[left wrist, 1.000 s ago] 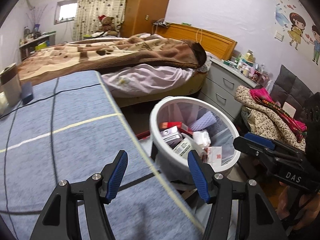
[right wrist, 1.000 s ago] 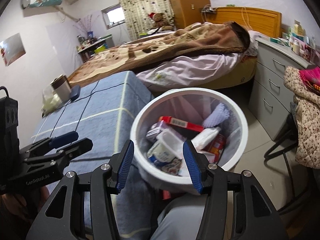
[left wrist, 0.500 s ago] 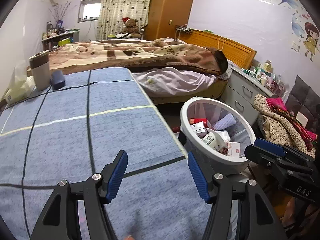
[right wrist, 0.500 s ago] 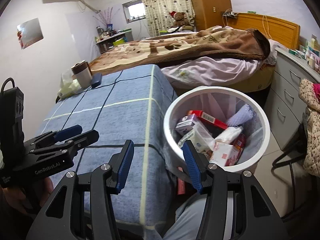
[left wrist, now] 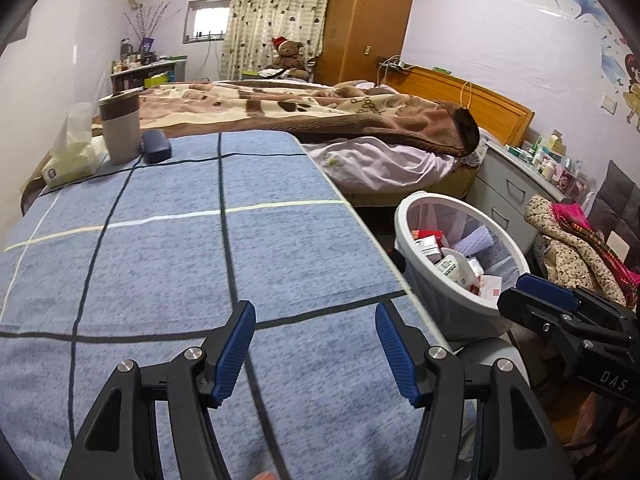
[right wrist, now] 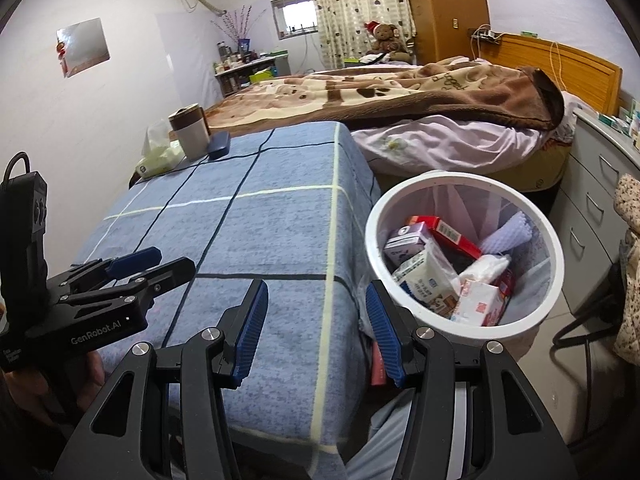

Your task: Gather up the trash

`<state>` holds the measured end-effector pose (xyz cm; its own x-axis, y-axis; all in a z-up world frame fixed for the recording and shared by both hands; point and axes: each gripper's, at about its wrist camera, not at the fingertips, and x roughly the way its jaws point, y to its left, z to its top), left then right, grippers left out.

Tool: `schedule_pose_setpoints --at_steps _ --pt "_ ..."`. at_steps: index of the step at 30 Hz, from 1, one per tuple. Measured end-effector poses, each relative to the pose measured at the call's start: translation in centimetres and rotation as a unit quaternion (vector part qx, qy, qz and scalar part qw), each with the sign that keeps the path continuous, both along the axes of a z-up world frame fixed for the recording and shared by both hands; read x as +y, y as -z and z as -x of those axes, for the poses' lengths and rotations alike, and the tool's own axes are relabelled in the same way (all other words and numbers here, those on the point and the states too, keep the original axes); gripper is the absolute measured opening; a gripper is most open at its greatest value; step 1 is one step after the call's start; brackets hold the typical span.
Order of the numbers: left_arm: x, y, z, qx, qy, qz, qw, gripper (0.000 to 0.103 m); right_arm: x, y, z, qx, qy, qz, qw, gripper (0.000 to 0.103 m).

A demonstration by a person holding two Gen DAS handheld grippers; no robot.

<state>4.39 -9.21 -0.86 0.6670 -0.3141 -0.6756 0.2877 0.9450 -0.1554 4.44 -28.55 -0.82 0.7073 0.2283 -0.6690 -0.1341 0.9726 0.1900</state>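
Note:
A white trash bin (right wrist: 554, 240) stands on the floor right of the blue-clothed table (right wrist: 272, 216); it holds cartons, a red box and tissue packs. It also shows in the left wrist view (left wrist: 404, 216). My left gripper (left wrist: 315, 346) is open and empty above the table's near right part. My right gripper (right wrist: 316, 328) is open and empty over the table's right edge, left of the bin. Each gripper appears in the other's view: the right gripper (left wrist: 560, 312) beside the bin, the left gripper (right wrist: 132, 268) above the table's left side.
At the table's far left stand a tissue pack (left wrist: 72, 160), a grey-brown cup (left wrist: 120, 126) and a dark blue case (left wrist: 156, 151). A bed with a brown blanket (left wrist: 320, 108) lies behind. Grey drawers (right wrist: 600, 200) and a chair with clothes (left wrist: 576, 248) are on the right.
Both grippers have swung left, away from the bin and over the table. The bin has shifted to the right in both views. Both grippers stay open and empty.

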Motion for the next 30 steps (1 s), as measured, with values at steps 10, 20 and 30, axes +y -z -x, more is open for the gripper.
schedule_pose_setpoints --at_steps 10,20,30 --pt "1.3 0.2 0.7 0.000 -0.019 -0.005 0.9998 0.062 0.7 0.1 0.0 0.000 -0.015 0.000 1.000 0.053" --pt "1.4 0.3 0.7 0.002 -0.021 -0.009 0.9997 0.062 1.0 0.3 -0.2 0.004 -0.019 0.000 1.000 0.053" --pt "1.5 0.6 0.5 0.005 -0.023 -0.007 0.9997 0.062 1.0 0.3 -0.2 0.004 -0.019 0.000 1.000 0.053"
